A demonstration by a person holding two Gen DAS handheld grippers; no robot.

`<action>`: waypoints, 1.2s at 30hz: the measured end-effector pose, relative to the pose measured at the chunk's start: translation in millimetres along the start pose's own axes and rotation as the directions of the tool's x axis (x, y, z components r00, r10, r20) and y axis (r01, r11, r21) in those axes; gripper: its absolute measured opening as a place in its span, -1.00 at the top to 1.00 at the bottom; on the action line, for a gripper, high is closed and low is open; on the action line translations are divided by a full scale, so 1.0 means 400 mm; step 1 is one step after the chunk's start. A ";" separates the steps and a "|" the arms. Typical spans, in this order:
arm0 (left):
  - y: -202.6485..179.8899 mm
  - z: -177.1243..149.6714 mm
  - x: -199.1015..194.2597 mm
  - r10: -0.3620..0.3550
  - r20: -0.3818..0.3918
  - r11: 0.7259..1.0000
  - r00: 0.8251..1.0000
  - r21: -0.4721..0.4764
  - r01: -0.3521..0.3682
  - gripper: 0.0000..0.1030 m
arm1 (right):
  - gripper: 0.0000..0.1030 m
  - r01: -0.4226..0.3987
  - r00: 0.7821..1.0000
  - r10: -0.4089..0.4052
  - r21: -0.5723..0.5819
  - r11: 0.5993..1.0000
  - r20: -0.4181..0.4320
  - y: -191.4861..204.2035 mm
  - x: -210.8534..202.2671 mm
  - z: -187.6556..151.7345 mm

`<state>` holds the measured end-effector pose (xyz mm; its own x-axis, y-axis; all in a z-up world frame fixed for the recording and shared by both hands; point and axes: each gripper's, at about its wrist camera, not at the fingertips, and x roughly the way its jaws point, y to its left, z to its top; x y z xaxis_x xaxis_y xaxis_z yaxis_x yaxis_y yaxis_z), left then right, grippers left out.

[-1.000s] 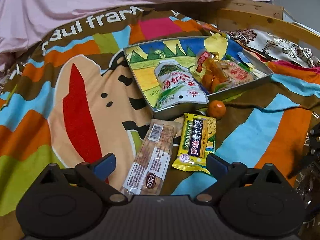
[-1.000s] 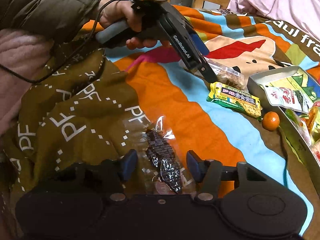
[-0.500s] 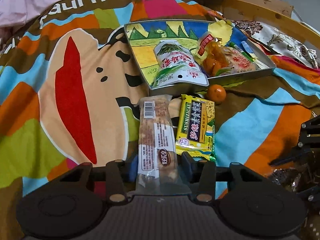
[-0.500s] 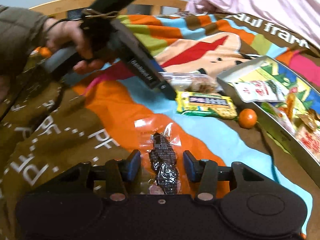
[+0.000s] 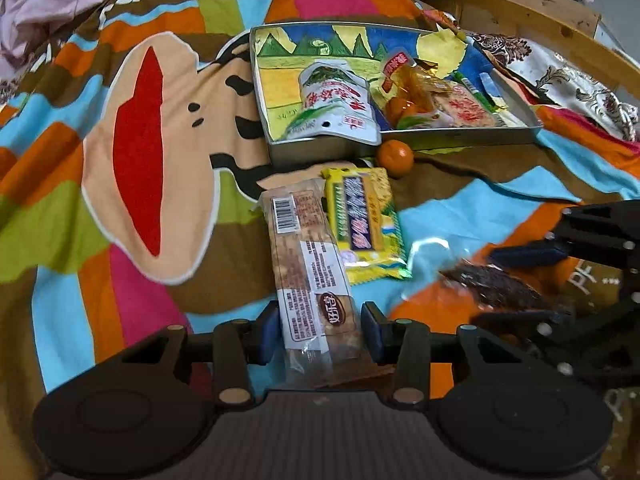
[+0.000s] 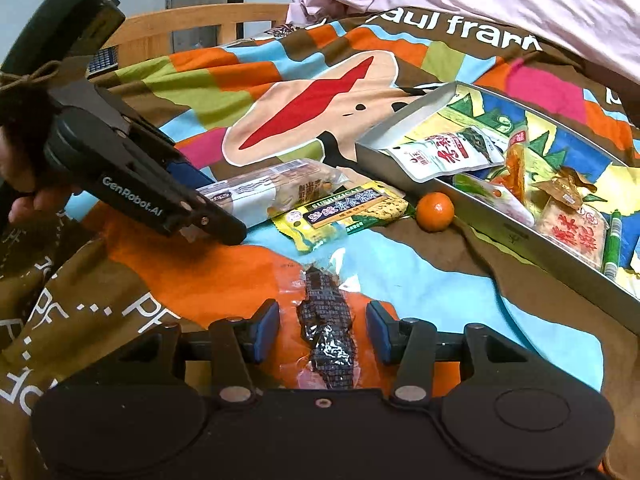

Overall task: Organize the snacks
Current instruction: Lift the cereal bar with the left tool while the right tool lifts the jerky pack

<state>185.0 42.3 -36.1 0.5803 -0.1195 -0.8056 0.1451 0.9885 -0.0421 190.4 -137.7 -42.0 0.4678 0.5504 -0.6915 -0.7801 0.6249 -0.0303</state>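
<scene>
Left gripper (image 5: 319, 333) clamped on cracker pack (image 5: 308, 276)

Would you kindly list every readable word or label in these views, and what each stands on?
"aul frank": bedspread, first letter cut off.
"PF": bedspread's brown patch.
"GenRobot.AI": left claw, on its side.
"SUSHIZICAI": yellow snack packet.
Chinese print on the tin's packets and the long cracker pack, plus its barcode digits: too small to read reliably.
</scene>
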 end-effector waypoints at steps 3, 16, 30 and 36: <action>-0.011 -0.004 -0.007 0.007 0.003 1.000 1.000 0.011 -0.007 0.04 | -0.33 -0.009 1.000 0.009 -0.009 1.000 0.005 0.004 0.000 -0.001; 0.018 0.030 0.041 0.008 0.058 0.997 0.998 -0.081 -0.004 0.02 | 0.00 0.025 0.999 -0.027 -0.047 0.999 -0.035 0.031 0.014 -0.019; -0.105 -0.045 -0.041 -0.013 0.041 1.000 0.999 -0.026 0.014 0.14 | 0.10 0.161 0.986 -0.166 -0.145 0.976 -0.024 0.084 -0.082 -0.039; -0.136 -0.076 -0.086 -0.026 0.058 0.998 0.998 -0.060 0.029 0.14 | 0.10 0.219 0.976 -0.219 -0.146 0.965 0.017 0.092 -0.137 -0.035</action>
<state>132.7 -4.6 -24.0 0.6222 -0.1500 -0.7683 0.1138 0.9884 -0.1008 130.0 -152.6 -15.4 0.6345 0.4096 -0.6555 -0.7105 0.6428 -0.2862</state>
